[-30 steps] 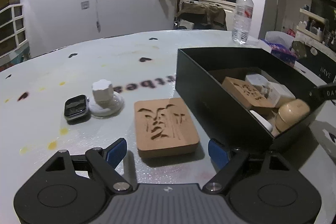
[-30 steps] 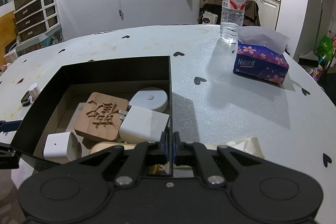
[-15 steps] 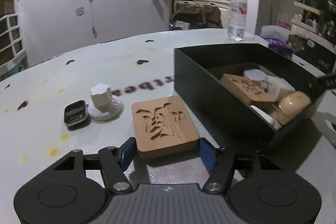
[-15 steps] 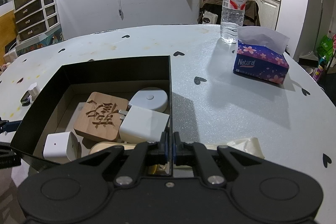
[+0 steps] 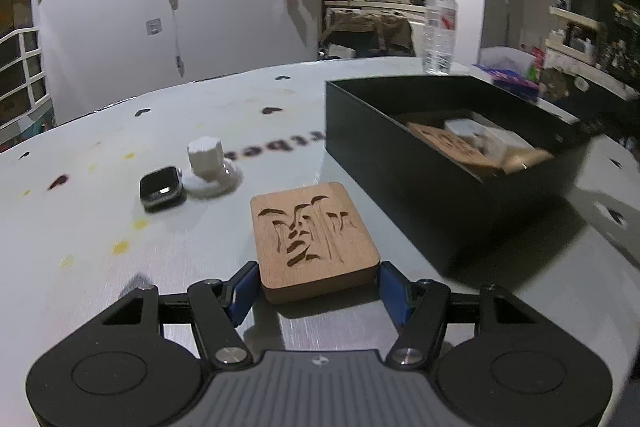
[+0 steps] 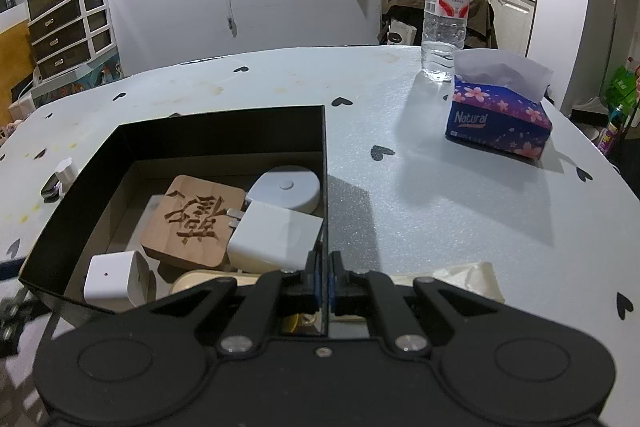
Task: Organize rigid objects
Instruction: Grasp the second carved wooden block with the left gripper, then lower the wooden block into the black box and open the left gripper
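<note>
Now we straddle the wooden tile (image 5: pixel 314 237) on the tabletop (image 5: pixel 120 227) with the spread left hand-held gripper (image 5: pixel 318 291); the right hand-held gripper (image 6: pixel 324 277) pinches the black box (image 6: pixel 325 163) wall. Next: squeeze, lift, box it.

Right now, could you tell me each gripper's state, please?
Left gripper: open, straddling the wooden tile.
Right gripper: shut on the box wall.

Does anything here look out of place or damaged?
Nothing looks damaged. Yellow and dark stains mark the table, and the charger lies tilted on the carved coaster in the black box.
</note>
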Action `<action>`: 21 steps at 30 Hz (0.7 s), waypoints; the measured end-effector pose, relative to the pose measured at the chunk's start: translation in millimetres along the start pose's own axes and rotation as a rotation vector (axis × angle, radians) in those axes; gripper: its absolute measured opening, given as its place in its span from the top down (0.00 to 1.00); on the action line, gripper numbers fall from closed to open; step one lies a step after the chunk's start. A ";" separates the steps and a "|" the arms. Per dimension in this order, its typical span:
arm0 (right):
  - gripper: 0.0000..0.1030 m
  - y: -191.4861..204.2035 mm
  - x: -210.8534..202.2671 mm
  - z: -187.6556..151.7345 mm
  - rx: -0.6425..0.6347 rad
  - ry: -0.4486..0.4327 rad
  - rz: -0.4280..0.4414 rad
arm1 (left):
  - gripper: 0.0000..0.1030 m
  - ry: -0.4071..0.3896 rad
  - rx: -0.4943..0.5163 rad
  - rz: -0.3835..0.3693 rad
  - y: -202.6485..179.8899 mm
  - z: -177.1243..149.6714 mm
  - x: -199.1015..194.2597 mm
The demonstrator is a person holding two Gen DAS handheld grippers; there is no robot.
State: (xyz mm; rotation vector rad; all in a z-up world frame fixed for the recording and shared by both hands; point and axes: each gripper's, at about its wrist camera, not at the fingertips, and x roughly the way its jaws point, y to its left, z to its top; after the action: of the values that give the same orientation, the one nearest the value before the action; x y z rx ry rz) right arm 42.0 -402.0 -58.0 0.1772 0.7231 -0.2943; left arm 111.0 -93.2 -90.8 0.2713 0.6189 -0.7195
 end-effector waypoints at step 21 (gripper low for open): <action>0.96 -1.3 0.2 0.4 0.001 0.001 0.006 | 0.36 0.026 -0.246 0.098 2.8 6.2 -3.1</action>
State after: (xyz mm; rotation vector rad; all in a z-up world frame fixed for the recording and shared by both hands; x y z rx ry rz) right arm 42.1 -403.3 -57.9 0.1808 0.7231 -0.2891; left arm 113.7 -92.2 -84.0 0.0826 0.7066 -0.5400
